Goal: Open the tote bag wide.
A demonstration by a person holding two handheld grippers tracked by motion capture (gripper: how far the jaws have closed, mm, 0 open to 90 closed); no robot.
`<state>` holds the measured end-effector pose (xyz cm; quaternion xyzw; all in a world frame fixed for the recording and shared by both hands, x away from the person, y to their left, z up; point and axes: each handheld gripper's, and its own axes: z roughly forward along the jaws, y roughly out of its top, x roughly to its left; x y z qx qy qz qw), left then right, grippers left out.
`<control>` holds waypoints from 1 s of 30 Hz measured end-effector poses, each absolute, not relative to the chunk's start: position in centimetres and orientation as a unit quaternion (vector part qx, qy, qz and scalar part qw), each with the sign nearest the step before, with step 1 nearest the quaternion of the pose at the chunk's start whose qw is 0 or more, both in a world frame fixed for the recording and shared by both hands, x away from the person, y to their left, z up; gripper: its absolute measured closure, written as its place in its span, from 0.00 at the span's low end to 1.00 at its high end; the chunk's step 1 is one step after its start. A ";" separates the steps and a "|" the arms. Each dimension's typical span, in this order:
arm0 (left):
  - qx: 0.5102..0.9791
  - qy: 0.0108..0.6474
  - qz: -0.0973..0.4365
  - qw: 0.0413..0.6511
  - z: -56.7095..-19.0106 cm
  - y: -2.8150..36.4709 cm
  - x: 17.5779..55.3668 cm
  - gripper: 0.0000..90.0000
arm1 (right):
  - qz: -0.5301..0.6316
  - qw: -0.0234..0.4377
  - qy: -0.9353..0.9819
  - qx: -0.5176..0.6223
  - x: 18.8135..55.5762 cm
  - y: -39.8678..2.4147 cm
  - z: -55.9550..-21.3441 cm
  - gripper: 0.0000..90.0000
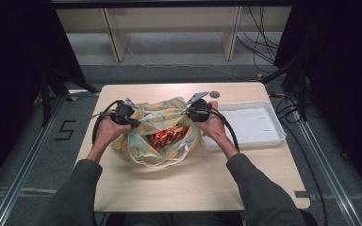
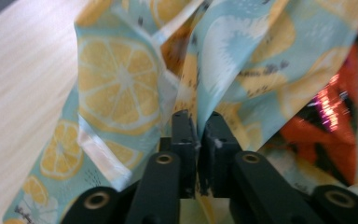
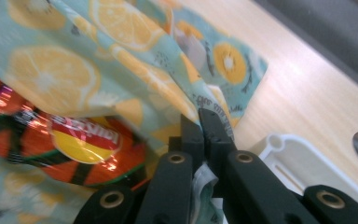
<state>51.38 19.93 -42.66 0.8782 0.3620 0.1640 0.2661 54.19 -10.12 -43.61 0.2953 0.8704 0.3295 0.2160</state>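
Both the left gripper (image 1: 133,121) and right gripper (image 1: 190,113) pinch the soft, floppy lemon-print bag (image 1: 162,113) by its thin edges; it looks light.

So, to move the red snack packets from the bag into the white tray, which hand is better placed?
Probably the right gripper: it pinches the bag rim beside the white tray. The left gripper, clamped on the far rim, can hold it open over the packets.

We see a light wooden table (image 1: 207,183) at frame centre; on it lie a lemon-print bag (image 1: 162,123) and, right, a white tray (image 1: 252,125).
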 end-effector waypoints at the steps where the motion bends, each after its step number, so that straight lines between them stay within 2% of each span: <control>1: 0.874 0.369 0.163 0.270 -43.0 20.1 51.3 0.89 | 0.318 0.209 0.874 0.301 54.3 -9.9 -44.0 1.00; 4: 0.865 0.382 0.167 0.280 -43.0 20.4 50.6 0.75 | 0.294 0.206 0.882 0.305 54.9 -9.7 -45.0 1.00; 7: 0.851 0.383 0.192 0.303 -41.8 20.4 48.7 0.62 | 0.288 0.196 0.888 0.301 55.1 -9.7 -45.4 1.00; 10: 0.852 0.365 0.207 0.314 -40.8 20.1 46.3 0.61 | 0.287 0.195 0.888 0.301 55.1 -9.7 -45.4 1.00; 12: 0.857 0.366 0.196 0.305 -41.1 20.1 45.3 0.60 | 0.293 0.192 0.886 0.305 55.0 -9.8 -45.5 1.00; 13: 0.862 0.365 0.186 0.300 -41.5 20.2 45.0 0.62 | 0.294 0.195 0.884 0.307 55.0 -9.9 -45.5 1.00; 15: 0.885 0.345 0.180 0.255 -42.5 21.0 44.8 0.77 | 0.293 0.192 0.882 0.314 54.9 -9.8 -45.4 1.00; 17: 0.884 0.363 0.167 0.243 -43.8 22.2 45.0 0.90 | 0.290 0.189 0.884 0.313 54.9 -9.9 -45.3 1.00; 19: 0.879 0.377 0.156 0.248 -45.1 23.3 45.1 0.97 | 0.290 0.191 0.887 0.305 55.0 -9.9 -45.4 1.00; 23: 0.892 0.382 0.159 0.184 -46.8 24.9 45.2 1.00 | 0.295 0.177 0.881 0.324 55.1 -9.7 -45.7 1.00; 26: 0.882 0.393 0.157 0.207 -46.7 25.5 44.8 1.00 | 0.289 0.174 0.884 0.323 55.4 -9.8 -45.7 1.00; 27: 0.876 0.396 0.164 0.222 -46.1 25.2 44.5 1.00 | 0.294 0.161 0.885 0.324 55.3 -9.7 -45.8 1.00; 30: 0.873 0.373 0.187 0.252 -43.4 24.3 43.3 0.99 | 0.293 0.169 0.884 0.324 55.2 -9.8 -45.7 1.00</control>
